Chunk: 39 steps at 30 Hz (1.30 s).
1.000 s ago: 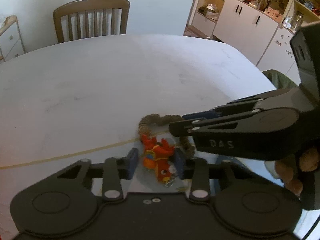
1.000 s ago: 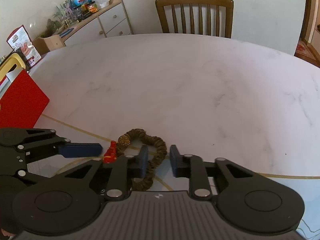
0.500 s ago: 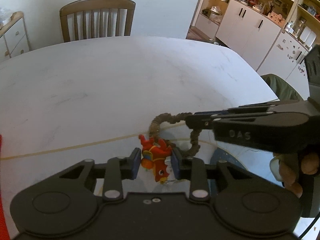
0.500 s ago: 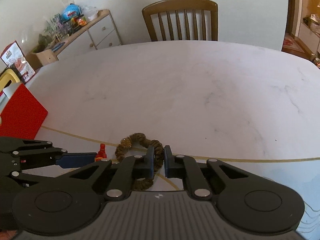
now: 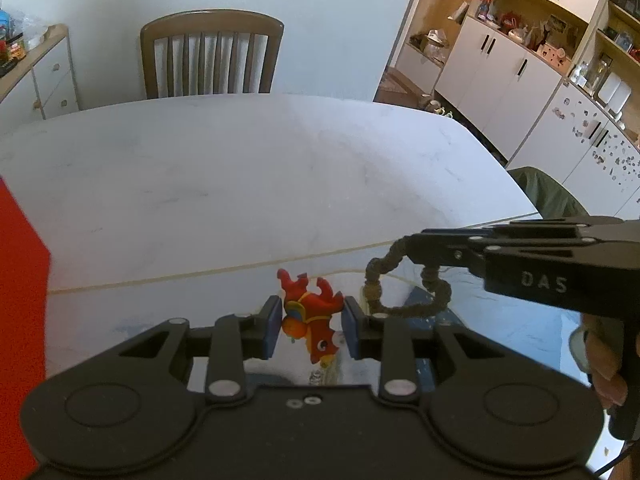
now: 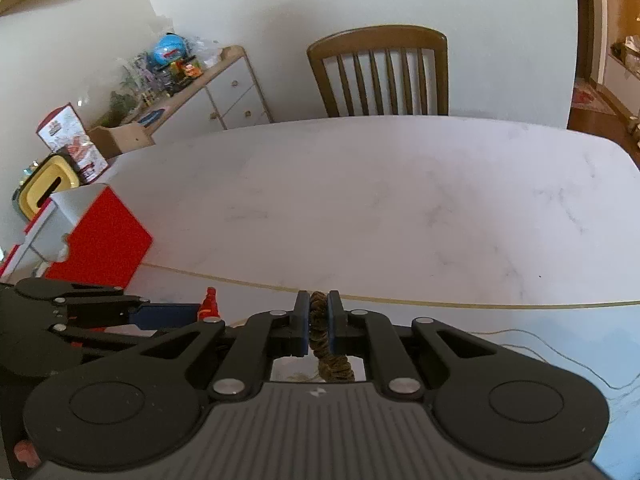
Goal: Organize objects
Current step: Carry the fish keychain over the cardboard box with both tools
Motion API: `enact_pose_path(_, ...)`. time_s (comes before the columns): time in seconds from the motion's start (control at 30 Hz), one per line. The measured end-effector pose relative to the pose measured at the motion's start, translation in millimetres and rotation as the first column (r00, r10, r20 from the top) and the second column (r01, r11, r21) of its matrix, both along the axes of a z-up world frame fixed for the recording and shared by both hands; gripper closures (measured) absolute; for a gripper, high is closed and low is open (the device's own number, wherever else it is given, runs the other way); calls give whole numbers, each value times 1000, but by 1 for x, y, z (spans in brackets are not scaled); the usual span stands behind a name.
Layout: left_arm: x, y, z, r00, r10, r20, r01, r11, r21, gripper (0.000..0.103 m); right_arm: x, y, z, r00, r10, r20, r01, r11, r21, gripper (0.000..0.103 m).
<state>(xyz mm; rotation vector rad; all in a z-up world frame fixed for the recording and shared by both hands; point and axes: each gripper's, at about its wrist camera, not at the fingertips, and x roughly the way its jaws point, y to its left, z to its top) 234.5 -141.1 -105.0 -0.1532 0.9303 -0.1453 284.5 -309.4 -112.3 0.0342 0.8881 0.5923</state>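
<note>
Lifting off the table (image 5: 240,184) now: toy (image 5: 310,312) and scrunchie (image 6: 320,320), both clamped.

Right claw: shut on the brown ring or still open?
Shut on it. The right claw has both pads pressed against the brown ring, and the ring's loop hangs from it above the table.

Black tool (image 5: 308,330), blue pads (image 5: 271,326), "DAS" lettering
</note>
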Motion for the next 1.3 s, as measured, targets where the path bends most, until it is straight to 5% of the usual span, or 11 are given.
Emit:
enact_pose_path(0.63, -55, 42, 50, 999, -5, 43, 4, 1000, 6, 73, -72, 33, 61, 997, 46, 64, -45, 999, -17, 95)
enact_pose_path(1.3, -96, 174, 93, 995, 69, 68, -73, 996, 55, 73, -114, 155, 101, 984, 123, 132, -123, 992, -10, 95)
